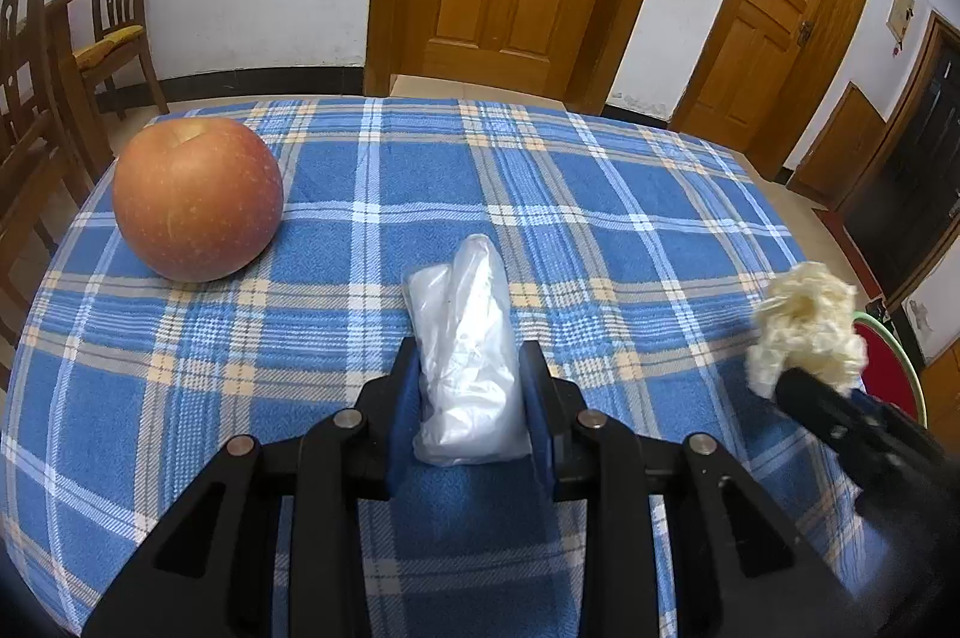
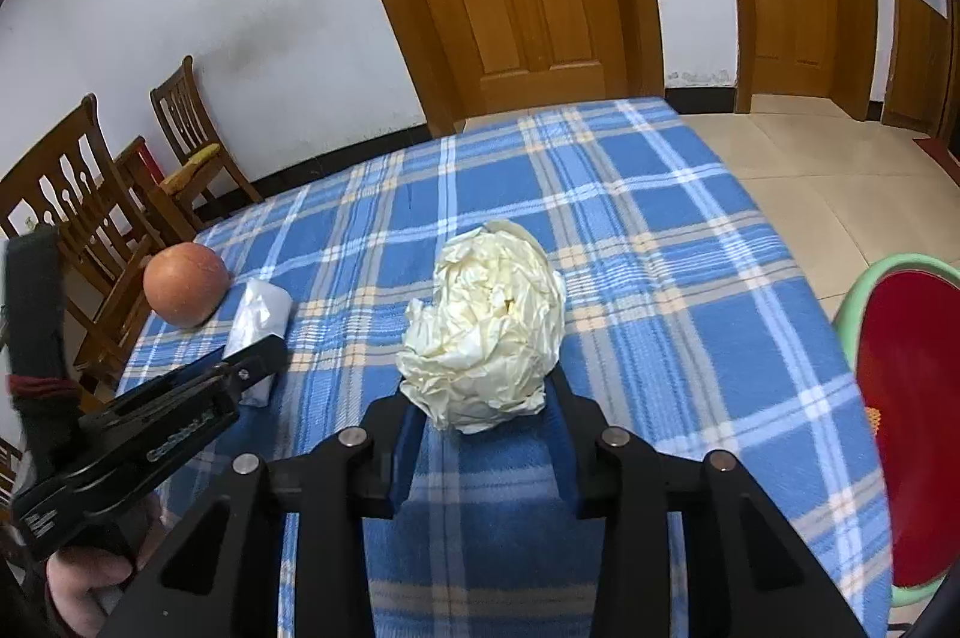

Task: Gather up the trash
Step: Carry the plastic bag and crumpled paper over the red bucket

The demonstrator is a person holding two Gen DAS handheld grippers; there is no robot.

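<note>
A clear plastic bag point(image 1: 465, 344), folded into a small bundle, lies on the blue plaid tablecloth point(image 1: 600, 230). My left gripper point(image 1: 471, 398) is shut on its near end, and its blue pads press both sides. The right wrist view shows the same bag point(image 2: 261, 314) under the left gripper's tip point(image 2: 264, 356). A crumpled wad of cream paper point(image 2: 489, 332) sits between the fingers of my right gripper point(image 2: 486, 416), which is shut on its lower part. In the left wrist view that wad point(image 1: 804, 332) shows at the right gripper's tip near the table's right edge.
A large reddish apple point(image 1: 198, 197) rests on the cloth left of the bag. A red bin with a green rim point(image 2: 864, 290) stands on the floor off the table's right edge. Wooden chairs point(image 2: 78, 194) crowd the left side. Two wooden doors stand behind.
</note>
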